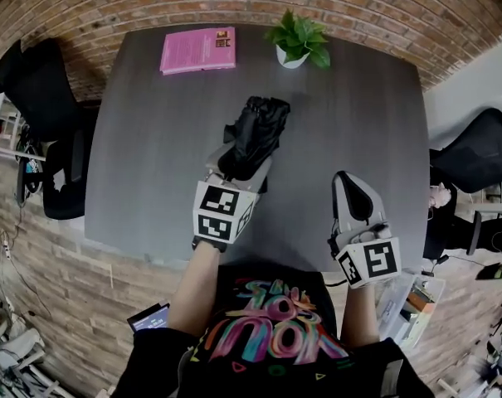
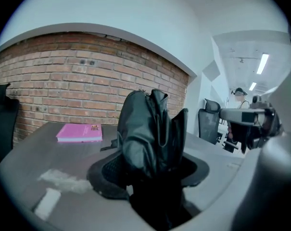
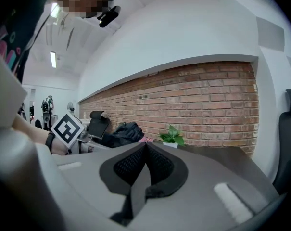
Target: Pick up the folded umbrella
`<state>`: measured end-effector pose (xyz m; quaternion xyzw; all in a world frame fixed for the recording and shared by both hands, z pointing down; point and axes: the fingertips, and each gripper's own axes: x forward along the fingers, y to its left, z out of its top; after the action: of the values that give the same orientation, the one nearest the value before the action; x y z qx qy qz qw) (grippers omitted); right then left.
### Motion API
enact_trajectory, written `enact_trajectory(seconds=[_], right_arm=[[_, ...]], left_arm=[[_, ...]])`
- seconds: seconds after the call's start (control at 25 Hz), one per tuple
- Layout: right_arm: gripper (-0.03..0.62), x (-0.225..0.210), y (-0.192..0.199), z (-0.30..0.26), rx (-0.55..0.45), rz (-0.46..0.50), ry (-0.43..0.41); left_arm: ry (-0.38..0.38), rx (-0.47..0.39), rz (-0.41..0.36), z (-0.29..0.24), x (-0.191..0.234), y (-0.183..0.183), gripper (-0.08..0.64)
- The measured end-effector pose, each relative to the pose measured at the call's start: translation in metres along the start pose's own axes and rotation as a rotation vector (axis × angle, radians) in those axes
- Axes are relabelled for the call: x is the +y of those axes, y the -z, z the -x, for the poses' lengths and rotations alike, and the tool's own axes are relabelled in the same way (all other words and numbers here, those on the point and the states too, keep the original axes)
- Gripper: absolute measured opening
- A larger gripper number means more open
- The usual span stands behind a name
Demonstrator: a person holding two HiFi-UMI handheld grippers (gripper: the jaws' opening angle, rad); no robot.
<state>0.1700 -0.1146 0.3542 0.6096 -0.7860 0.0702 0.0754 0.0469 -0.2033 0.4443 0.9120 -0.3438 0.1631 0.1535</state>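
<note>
- Umbrella [image 1: 255, 135]: folded, black and bunched, it sits between the jaws of the left gripper [image 1: 236, 171], which are clamped on its lower part. The rest of it sticks out beyond the fingertips.
- In the left gripper view the pads press on the umbrella [image 2: 150, 129] from both sides. Its loose fabric stands up above them and hides the gap.
- It appears to be held above the grey table [image 1: 143, 148], over the middle of the top. No part of it clearly touches the surface.
- The right gripper [image 1: 348, 181] hangs to the right, near the table's front edge. Its jaws are together with nothing between them, and it is well apart from the umbrella.
- Further out, a pink book [image 1: 197, 50] lies at the far edge and a small potted plant [image 1: 299, 40] stands just right of it. Both are well away from the load.
- My judgement is that the grasp is made and the lift looks largely done. What remains, at most, is to bring it fully clear and keep the hold steady, since the slack fabric could slip.
</note>
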Motion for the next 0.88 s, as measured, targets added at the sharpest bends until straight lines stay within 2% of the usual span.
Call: enact_trajectory(seconds=[0.4,0.68,0.88], right_arm=[[-0.002,0.024,-0.021,-0.028,-0.033,0.034,-0.091],[0.0,0.03,-0.036,-0.038,-0.064,0.049,-0.105],[-0.002,0.028,-0.042,-0.038,-0.076,0.051,-0.09]], left_arm=[[-0.076,-0.184,-0.025,0.061,0.024,-0.065,0.255],[-0.107,-0.306,-0.043,0.1,0.033,-0.099,0.255],[-0.119,-0.387,-0.009,0.125,0.039,-0.115,0.255]])
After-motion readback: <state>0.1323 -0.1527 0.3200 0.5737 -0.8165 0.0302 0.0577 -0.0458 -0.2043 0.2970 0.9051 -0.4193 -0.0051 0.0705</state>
